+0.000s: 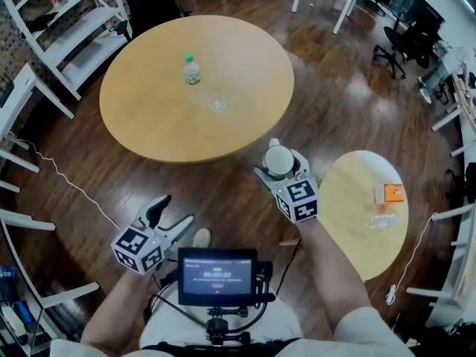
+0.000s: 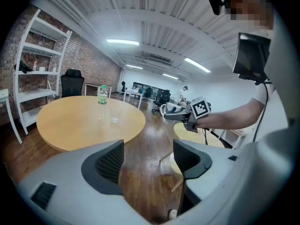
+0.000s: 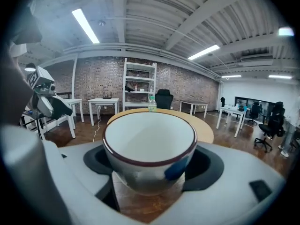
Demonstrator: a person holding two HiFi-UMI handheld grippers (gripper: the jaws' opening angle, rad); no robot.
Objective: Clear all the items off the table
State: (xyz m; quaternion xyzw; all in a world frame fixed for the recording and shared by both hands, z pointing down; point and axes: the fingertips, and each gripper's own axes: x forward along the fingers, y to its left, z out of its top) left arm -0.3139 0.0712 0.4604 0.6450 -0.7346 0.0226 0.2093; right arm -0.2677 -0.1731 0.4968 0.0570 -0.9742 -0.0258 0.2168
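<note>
Open office — brick wall (image 3: 93,83), desks (image 3: 104,101), swivel chairs (image 1: 390,50)

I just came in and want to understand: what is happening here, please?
A person works with a claw in each hand. The right claw grips a white bowl in the air. The left claw is open and empty. A bottle and a glass stand on the big table; an orange item lies on the small table.
</note>
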